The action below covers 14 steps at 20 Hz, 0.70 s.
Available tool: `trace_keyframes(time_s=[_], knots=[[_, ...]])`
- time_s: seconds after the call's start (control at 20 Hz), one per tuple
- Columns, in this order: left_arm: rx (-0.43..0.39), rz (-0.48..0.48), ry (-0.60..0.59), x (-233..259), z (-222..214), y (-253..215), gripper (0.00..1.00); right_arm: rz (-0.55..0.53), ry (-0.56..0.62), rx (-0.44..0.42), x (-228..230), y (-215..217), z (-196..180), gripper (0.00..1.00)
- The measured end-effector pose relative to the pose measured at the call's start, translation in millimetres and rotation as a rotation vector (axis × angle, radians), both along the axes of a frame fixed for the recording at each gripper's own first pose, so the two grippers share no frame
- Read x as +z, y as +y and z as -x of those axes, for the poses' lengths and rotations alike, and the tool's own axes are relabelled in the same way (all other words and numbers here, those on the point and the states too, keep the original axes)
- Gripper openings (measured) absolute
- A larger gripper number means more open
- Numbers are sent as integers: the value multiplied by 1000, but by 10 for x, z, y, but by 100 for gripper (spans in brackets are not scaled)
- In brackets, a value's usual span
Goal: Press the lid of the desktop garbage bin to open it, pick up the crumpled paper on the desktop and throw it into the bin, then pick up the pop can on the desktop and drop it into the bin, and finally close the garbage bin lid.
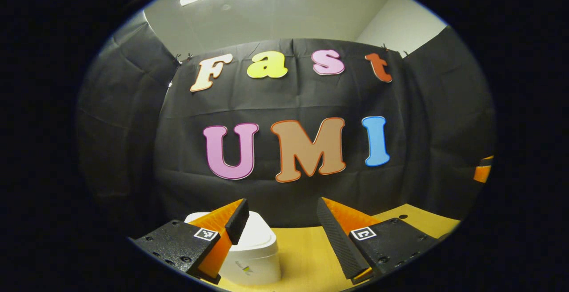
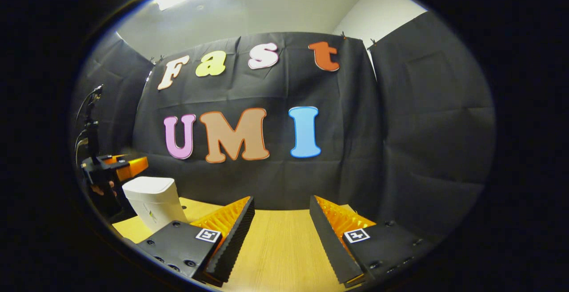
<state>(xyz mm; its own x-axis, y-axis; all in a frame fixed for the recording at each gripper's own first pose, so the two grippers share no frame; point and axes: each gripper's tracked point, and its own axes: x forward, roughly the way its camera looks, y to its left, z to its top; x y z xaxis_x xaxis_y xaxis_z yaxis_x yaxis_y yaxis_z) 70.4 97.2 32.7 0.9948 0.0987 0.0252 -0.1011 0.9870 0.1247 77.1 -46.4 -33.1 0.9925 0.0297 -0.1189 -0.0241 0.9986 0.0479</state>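
White bin [image 1: 255, 247], lid down, just beyond left gripper [image 1: 282, 221], spread wide.

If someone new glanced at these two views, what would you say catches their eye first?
Probably the white garbage bin, lid down, standing on the wooden desktop just beyond the open left gripper. In the right gripper view, the open right gripper hovers over bare desktop, with the bin at far left.
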Motion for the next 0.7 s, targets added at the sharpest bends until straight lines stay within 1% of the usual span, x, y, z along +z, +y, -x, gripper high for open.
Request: trace_keyframes(time_s=[0.05, 0.2, 0.25, 0.3, 0.35, 0.4, 0.45, 0.5, 0.55, 0.65, 0.7], knots=[[-16, 3, -1, -17, 29, -122, 92, -6, -11, 0, 47, 1, 23, 85], [-77, 24, 14, -146, 157, -454, 93, -14, -31, -14, 100, -39, 83, 85], [-85, 31, 17, -182, 209, -537, 94, -16, -37, -22, 122, -54, 115, 89], [-93, 39, 25, -237, 252, -613, 94, -20, -44, -33, 139, -75, 146, 86], [-98, 55, 36, -306, 319, -676, 99, -23, -54, -44, 153, -87, 182, 87], [-104, 75, 44, -353, 363, -741, 94, -26, -63, -54, 163, -102, 224, 87], [-109, 93, 52, -405, 393, -810, 94, -29, -72, -62, 173, -113, 259, 87], [-118, 104, 60, -424, 420, -878, 94, -31, -77, -70, 172, -122, 286, 88], [-121, 110, 68, -448, 452, -925, 94, -34, -81, -80, 166, -140, 311, 96], [-132, 114, 79, -461, 474, -1013, 94, -44, -91, -87, 190, -165, 356, 98], [-138, 113, 80, -451, 474, -1044, 99, -48, -95, -89, 205, -177, 374, 98]])
